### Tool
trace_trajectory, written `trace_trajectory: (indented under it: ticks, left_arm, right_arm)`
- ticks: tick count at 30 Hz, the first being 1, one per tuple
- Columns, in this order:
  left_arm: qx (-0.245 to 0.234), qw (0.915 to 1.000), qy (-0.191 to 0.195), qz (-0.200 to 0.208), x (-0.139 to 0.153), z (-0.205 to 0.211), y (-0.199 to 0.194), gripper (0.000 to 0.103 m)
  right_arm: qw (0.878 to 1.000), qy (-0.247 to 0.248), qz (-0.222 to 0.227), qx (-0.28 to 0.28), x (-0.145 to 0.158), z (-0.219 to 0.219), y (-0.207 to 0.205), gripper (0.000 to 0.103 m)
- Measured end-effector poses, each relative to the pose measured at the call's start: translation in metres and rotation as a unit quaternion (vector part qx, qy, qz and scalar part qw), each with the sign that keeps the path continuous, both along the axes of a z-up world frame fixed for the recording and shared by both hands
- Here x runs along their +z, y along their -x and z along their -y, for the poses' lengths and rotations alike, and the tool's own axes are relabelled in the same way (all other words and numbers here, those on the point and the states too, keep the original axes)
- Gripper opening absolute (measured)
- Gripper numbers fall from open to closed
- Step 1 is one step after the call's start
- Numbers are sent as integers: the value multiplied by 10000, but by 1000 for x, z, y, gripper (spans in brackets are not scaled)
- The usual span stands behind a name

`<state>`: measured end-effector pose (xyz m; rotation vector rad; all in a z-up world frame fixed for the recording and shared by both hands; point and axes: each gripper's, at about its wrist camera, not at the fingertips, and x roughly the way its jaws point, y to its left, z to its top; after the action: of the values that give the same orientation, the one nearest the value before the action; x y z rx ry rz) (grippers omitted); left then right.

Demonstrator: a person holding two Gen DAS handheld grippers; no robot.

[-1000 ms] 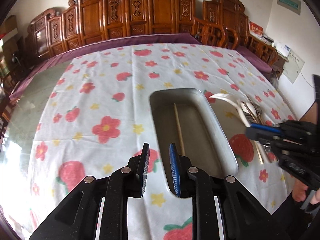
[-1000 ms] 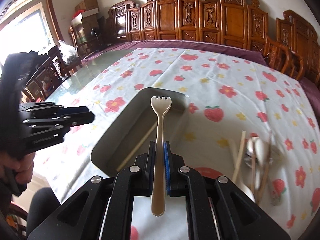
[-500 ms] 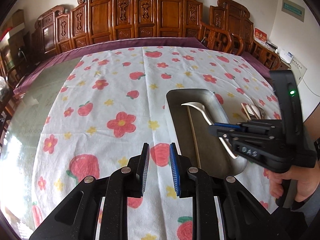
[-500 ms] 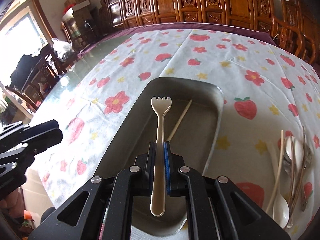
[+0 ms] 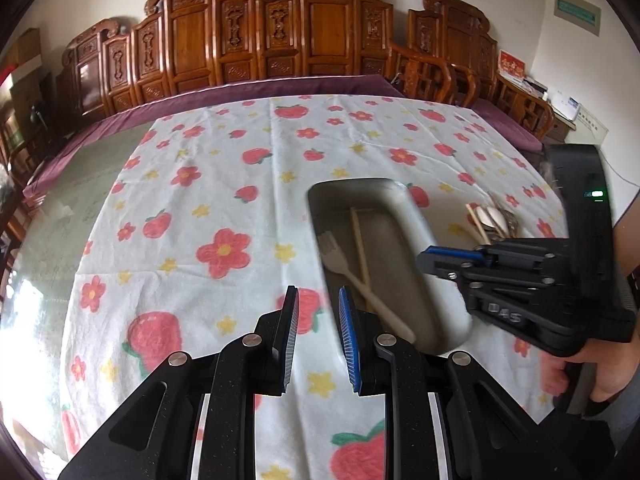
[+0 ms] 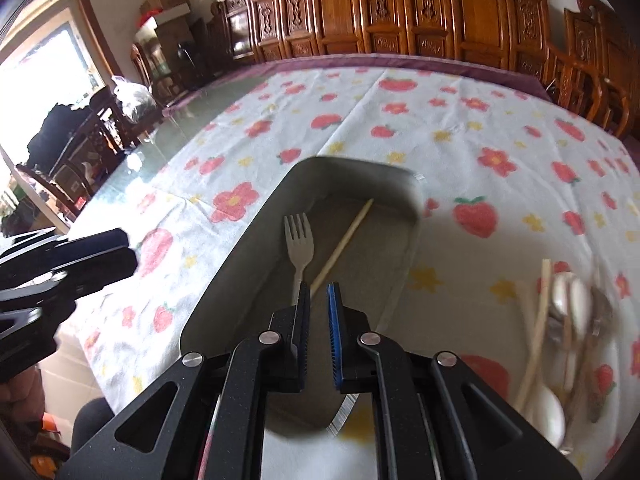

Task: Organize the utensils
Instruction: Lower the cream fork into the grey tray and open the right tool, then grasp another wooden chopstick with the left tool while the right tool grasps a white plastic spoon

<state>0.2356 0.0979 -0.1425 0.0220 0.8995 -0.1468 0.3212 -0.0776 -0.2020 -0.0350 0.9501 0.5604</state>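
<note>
A long table (image 5: 80, 216) lined with carved wooden chairs (image 5: 320, 36) carries a white cloth (image 5: 240, 184) printed with strawberries and flowers; a metal tray (image 6: 248, 256) sits on the cloth, and I take it as my reference. Inside the tray lie a pale fork (image 6: 299, 246), tines toward the far end, and one chopstick (image 6: 344, 242) crossing its handle; neither is held. My right gripper (image 6: 319, 304) hangs over the near end of the tray, jaws slightly parted with nothing between them, so I judge the fork released. My left gripper (image 5: 318, 332) waits on the left of the tray over bare cloth, jaws apart and empty, presumably kept clear of the working hand. To the right of the tray, the remaining spoons, forks and chopsticks (image 6: 568, 320) lie in a loose, blurred heap, still to be sorted.
</note>
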Motion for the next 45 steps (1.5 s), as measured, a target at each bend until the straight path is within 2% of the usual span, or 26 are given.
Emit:
trace_trajectory:
  ticks: [8, 13, 18, 20, 21, 27, 34, 40, 43, 45]
  left_arm:
    - [-318, 9994, 113, 90, 7, 51, 6, 23]
    - [-562, 9981, 239, 72, -1, 92, 6, 23]
    - [-736, 9964, 415, 71, -11, 126, 1, 23]
    - [-796, 9958, 449, 61, -18, 139, -3, 23]
    - [-842, 9952, 489, 26, -23, 147, -7, 23]
    - [-1076, 9924, 566, -175, -43, 183, -35, 23]
    - [-1218, 9904, 527, -378, -66, 208, -57, 23]
    - [-1256, 9880, 602, -662, -92, 221, -64, 23]
    - [-1264, 9869, 635, -780, -104, 225, -66, 14]
    - [-1212, 9870, 654, -831, -108, 226, -69, 13]
  right_arm:
    - [9982, 68, 512, -308, 34, 85, 45, 11]
    - [9959, 184, 653, -602, 38, 140, 66, 11]
    - [9932, 298, 741, -848, 27, 175, 76, 11]
    - [9924, 293, 712, -962, 19, 185, 73, 22]
    - [9920, 275, 669, -1032, 12, 193, 71, 24]
    - [9902, 156, 425, -1318, -19, 219, 51, 24]
    - [9868, -134, 357, -1571, -33, 236, 36, 24]
    - [9870, -87, 345, -1565, -39, 237, 34, 24]
    - [9877, 10, 378, -1518, -40, 233, 35, 24]
    - [9880, 41, 392, -1497, -41, 232, 35, 24]
